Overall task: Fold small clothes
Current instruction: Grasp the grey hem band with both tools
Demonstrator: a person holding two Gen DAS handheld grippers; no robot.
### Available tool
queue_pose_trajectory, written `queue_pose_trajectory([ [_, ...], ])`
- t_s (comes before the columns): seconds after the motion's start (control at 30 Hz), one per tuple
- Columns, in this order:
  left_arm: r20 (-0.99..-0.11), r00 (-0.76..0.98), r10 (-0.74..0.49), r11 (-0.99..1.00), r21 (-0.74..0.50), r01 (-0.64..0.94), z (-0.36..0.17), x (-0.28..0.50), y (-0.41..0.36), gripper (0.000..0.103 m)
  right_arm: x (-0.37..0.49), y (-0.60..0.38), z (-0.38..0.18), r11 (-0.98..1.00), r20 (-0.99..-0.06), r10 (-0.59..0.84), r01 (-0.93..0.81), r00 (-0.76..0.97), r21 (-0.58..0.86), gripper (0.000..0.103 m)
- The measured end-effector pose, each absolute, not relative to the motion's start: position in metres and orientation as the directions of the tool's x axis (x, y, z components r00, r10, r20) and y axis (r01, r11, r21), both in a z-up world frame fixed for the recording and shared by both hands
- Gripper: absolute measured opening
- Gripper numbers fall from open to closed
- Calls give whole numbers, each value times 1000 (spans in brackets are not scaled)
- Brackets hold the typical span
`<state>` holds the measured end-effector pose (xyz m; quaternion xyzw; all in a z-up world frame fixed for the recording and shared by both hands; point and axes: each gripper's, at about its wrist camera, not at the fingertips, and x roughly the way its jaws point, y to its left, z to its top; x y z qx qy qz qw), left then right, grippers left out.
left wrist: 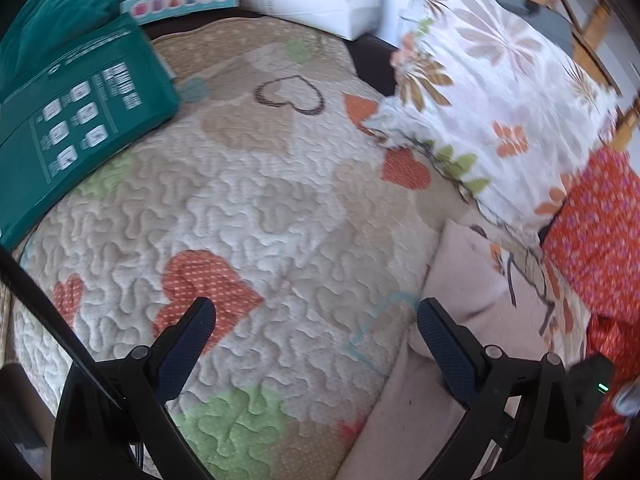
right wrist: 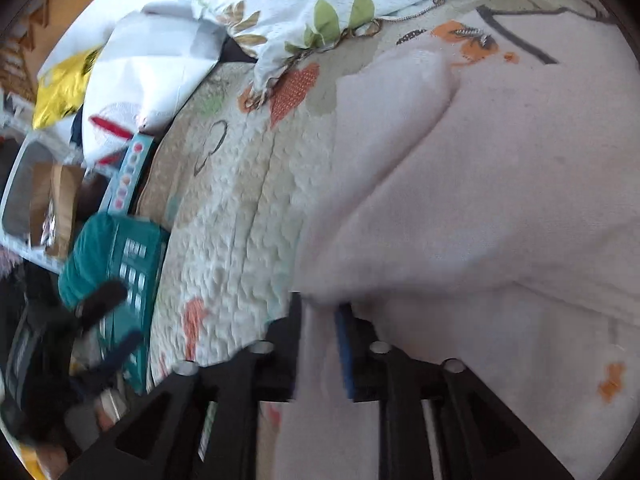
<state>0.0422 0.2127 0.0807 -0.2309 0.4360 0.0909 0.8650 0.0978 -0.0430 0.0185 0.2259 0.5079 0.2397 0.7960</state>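
A pale pink garment (left wrist: 460, 280) with an orange and grey print lies on the quilted heart-pattern bedspread (left wrist: 260, 208), at the lower right of the left wrist view. My left gripper (left wrist: 316, 320) is open and empty above the quilt, its right finger at the garment's left edge. In the right wrist view the garment (right wrist: 500, 200) fills the right half. My right gripper (right wrist: 320, 312) is shut on a fold of the garment's edge and lifts it. The left gripper (right wrist: 108, 320) shows blurred at the far left there.
A green pouch (left wrist: 76, 120) lies at the quilt's left edge. A floral pillow (left wrist: 492, 92) sits at the right, with red patterned cloth (left wrist: 600, 248) beyond it. A white bag (right wrist: 148, 76) and a teal box (right wrist: 128, 172) stand at the far end.
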Motion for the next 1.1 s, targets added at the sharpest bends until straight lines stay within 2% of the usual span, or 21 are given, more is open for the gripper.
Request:
queue_pose_trajectory([
  [0.03,-799,599,-47,885,-311,-345,80,43,209,100,87,-57,27,803,-708,587,-171,393,571,42],
  [0.1,-808,586,-59,903,-293,-313,76,44,200,100,65,-89,42,849,-728,522,-187,444,494,47],
  [0.2,-817,569,-93,923,-285,-257,70,41,188,100,25,-151,57,921,-767,379,-127,518,369,50],
  [0.3,-830,541,-136,943,-275,-185,60,34,175,100,-22,-225,63,966,-795,209,8,570,259,53],
  [0.43,-864,436,-251,948,-310,-68,31,17,152,70,-73,-295,55,964,-824,47,190,564,185,55],
  [0.47,-874,403,-271,948,-316,-48,21,11,145,64,-85,-309,51,957,-830,14,233,558,173,55],
  [0.5,-879,389,-277,949,-314,-34,15,5,139,64,-95,-321,46,948,-833,-1,265,553,175,55],
  [0.57,-866,445,-230,967,-256,2,18,-7,127,64,-114,-340,32,917,-835,33,315,550,243,55],
  [0.63,-853,454,-257,962,-270,38,16,-19,120,64,-125,-350,14,866,-822,156,324,547,380,55],
  [0.77,-813,468,-347,926,-375,35,12,-45,122,64,-149,-354,7,767,-716,309,280,627,577,57],
  [0.83,-791,456,-408,897,-440,39,5,-62,121,64,-154,-353,-7,621,-608,498,234,618,748,56],
  [0.9,-775,467,-426,885,-463,40,1,-82,120,62,-160,-340,-19,571,-575,547,231,608,788,56],
  [1.1,-756,457,-469,856,-516,26,-11,-132,119,56,-178,-317,-18,585,-560,570,181,601,790,56],
])
